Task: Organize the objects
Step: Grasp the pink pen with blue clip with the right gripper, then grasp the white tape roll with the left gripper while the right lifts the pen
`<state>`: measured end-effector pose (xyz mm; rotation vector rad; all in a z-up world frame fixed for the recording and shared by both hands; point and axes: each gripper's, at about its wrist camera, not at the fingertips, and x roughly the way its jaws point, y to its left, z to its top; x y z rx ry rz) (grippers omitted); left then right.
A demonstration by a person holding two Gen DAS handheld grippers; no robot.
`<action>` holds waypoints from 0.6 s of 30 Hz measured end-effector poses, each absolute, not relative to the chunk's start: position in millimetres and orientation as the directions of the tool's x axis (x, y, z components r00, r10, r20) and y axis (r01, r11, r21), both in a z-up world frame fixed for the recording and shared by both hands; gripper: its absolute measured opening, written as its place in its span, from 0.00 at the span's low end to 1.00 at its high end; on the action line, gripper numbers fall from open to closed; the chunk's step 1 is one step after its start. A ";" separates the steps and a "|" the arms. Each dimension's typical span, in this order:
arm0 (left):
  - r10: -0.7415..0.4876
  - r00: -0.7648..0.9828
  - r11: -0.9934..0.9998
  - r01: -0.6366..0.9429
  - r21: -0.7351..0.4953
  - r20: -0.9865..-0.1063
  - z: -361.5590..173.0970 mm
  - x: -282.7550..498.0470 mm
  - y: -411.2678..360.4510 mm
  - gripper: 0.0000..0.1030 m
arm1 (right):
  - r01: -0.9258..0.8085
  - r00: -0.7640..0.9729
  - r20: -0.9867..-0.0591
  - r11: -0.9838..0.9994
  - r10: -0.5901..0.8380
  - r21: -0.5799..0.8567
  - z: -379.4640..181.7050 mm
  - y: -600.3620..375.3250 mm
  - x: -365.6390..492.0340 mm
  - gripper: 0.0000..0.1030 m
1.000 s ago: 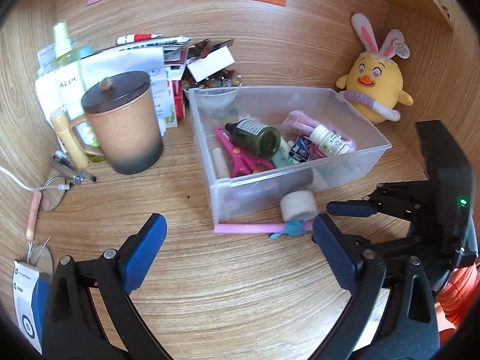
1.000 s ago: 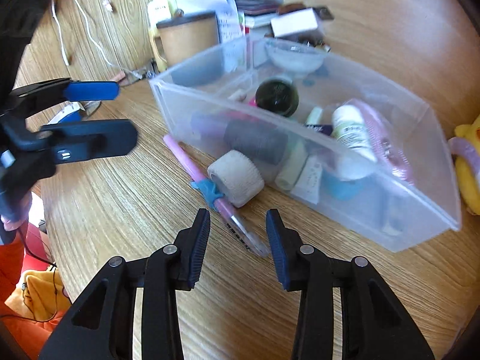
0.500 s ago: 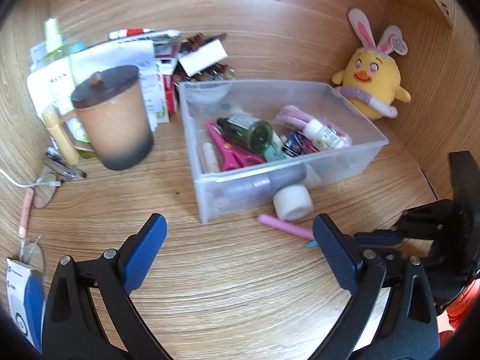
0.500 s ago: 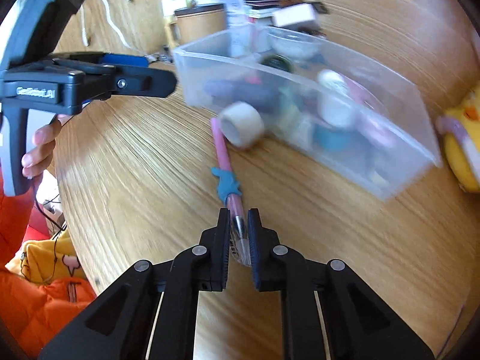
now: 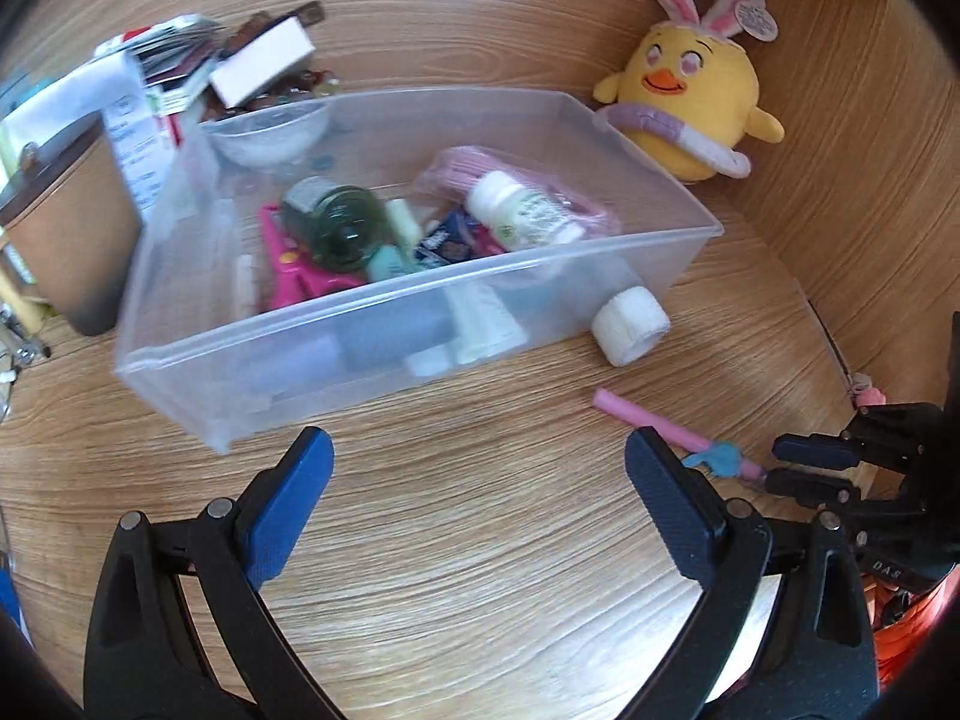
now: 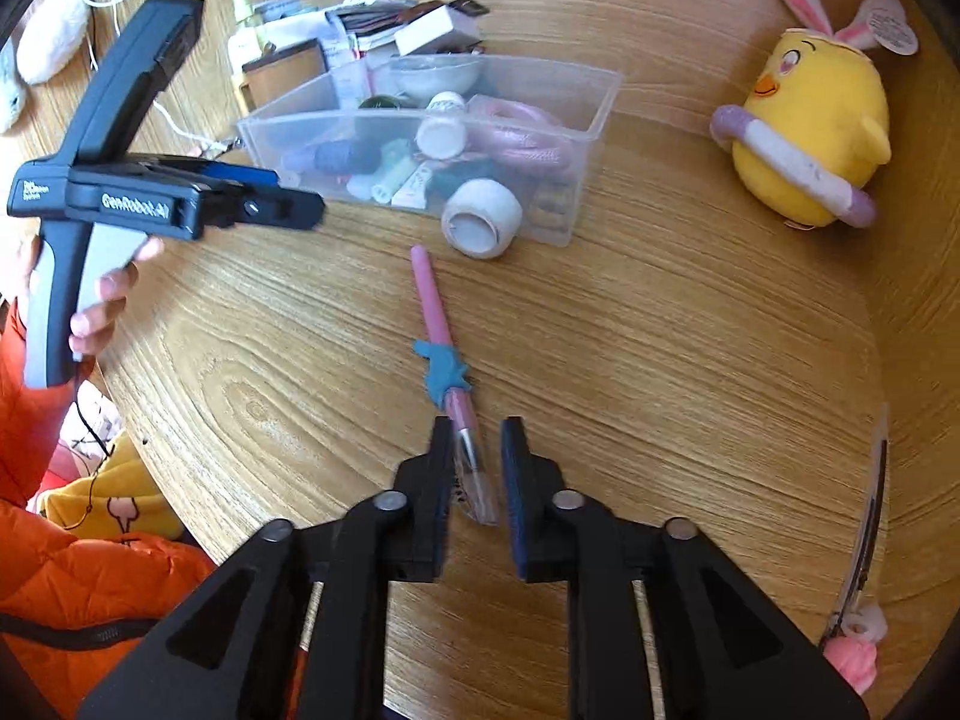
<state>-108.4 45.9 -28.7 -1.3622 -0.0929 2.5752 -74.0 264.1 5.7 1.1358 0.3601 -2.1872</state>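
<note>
On desk, near bin (image 6: 576, 120): pink pen (image 6: 433, 306), blue star charm, clear cap lying between right gripper (image 6: 477, 468) jaws, just reopened, pads off it. Cap's tip blurred. Left gripper (image 5: 480, 498) wide, empty.

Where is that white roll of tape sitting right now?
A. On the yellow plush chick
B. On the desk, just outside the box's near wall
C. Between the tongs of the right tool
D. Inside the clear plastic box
B: the white roll of tape lies on the wooden desk against the outside of the clear plastic box, beyond the pink pen.
</note>
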 end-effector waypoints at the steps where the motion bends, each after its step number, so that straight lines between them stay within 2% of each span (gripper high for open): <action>1: 0.230 -0.543 -0.972 -0.175 -0.159 -0.808 -28.7 -110.3 51.3 0.96 | 0.649 -0.433 -0.800 -0.760 -0.416 0.044 7.1 264.0 -74.9 0.25; 3: 0.236 -0.540 -0.970 -0.182 -0.162 -0.808 -28.6 -114.4 62.7 0.96 | 0.646 -0.443 -0.788 -0.761 -0.428 0.050 9.6 263.3 -75.9 0.32; 12: 0.280 -0.505 -0.960 -0.172 -0.223 -0.816 -31.4 -139.5 94.6 0.96 | 0.600 -0.473 -0.753 -0.793 -0.458 0.106 18.2 261.6 -109.4 0.32; 18: 0.240 -0.519 -0.971 -0.126 -0.205 -0.820 -35.4 -151.9 114.9 0.96 | 0.611 -0.441 -0.758 -0.779 -0.481 0.139 6.9 271.6 -97.8 0.32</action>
